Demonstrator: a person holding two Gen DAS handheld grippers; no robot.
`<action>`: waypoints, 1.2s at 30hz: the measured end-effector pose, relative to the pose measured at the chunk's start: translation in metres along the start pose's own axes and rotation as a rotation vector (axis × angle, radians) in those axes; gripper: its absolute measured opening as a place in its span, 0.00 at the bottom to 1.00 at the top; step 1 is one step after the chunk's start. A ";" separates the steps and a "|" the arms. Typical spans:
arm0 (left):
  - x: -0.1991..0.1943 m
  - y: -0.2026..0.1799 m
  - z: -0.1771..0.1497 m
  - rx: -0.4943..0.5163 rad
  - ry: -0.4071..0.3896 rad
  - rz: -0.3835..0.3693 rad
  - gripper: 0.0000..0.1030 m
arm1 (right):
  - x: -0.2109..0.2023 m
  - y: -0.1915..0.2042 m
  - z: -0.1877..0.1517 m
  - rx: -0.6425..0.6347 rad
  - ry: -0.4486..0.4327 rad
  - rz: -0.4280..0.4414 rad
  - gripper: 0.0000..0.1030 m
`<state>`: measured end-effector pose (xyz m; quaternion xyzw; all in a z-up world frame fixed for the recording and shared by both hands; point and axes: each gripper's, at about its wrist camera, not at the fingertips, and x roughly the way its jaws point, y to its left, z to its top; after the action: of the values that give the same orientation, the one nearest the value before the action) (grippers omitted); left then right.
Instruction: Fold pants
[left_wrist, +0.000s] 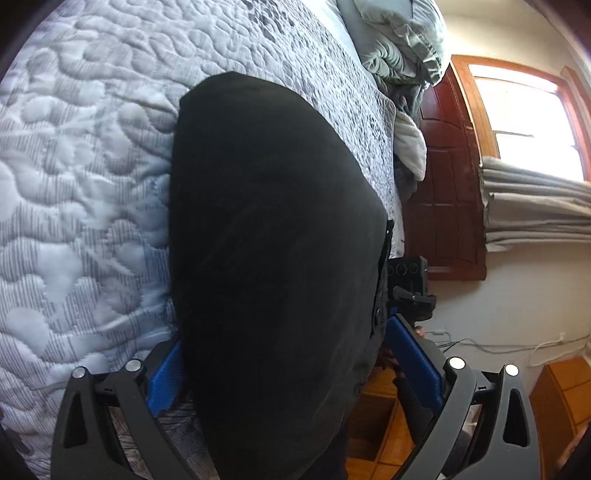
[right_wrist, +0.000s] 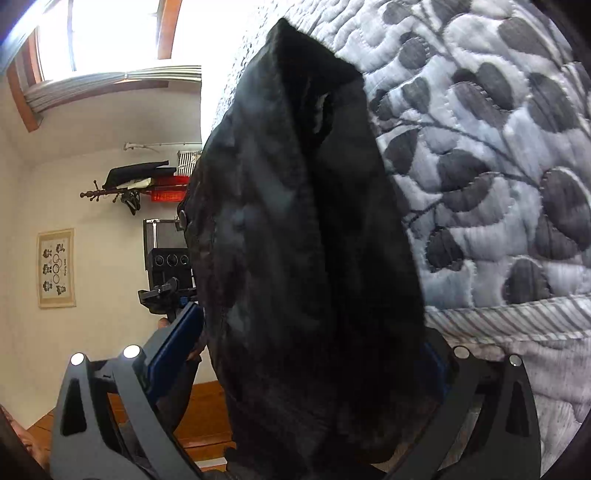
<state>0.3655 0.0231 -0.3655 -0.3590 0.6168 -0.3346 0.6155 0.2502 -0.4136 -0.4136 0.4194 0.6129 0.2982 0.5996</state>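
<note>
- Left wrist view: my left hand-held gripper (left_wrist: 295, 373) has its two blue pads (left_wrist: 168, 380) wide apart, and the black pants (left_wrist: 273, 258) fill the gap between them.
- The fabric hides the place where a pad could touch it, so I cannot tell if this hand-held gripper grips the pants or only stands around them.
- The pants lie on the bed, on a quilted bedspread (left_wrist: 81, 177) with a grey leaf pattern, close to the edge of the bed.
- Beyond the edge I see my right hand-held gripper (left_wrist: 410, 291), just beside the pants.
- A crumpled grey duvet (left_wrist: 399, 40) lies further along the bed, and a dark red wooden door (left_wrist: 447, 177) and a bright window (left_wrist: 532, 125) are behind.
- Right wrist view: my right hand-held gripper (right_wrist: 295, 365) also has the pants (right_wrist: 303, 258) between its spread fingers; one blue pad (right_wrist: 173, 343) is visible on the left, the other is mostly covered by the cloth.
- Here also I cannot tell if it holds the cloth.
- The pants show a long vertical fold in the middle, and the bedspread (right_wrist: 487, 147) lies beside them.
- My left hand-held gripper (right_wrist: 166, 280) is near the pants' edge, in front of a white wall with a framed picture (right_wrist: 56, 268).
</note>
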 end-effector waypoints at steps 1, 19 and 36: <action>0.004 0.004 0.001 -0.014 0.015 0.005 0.96 | 0.003 0.001 0.001 -0.010 0.007 -0.010 0.98; 0.009 -0.004 -0.006 -0.066 -0.044 0.031 0.36 | 0.006 0.045 -0.002 -0.071 -0.038 -0.036 0.40; -0.094 -0.033 0.004 -0.016 -0.185 0.033 0.35 | 0.041 0.182 0.053 -0.240 -0.030 -0.033 0.39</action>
<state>0.3691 0.0862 -0.2887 -0.3832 0.5656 -0.2849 0.6724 0.3342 -0.2998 -0.2802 0.3388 0.5706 0.3533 0.6595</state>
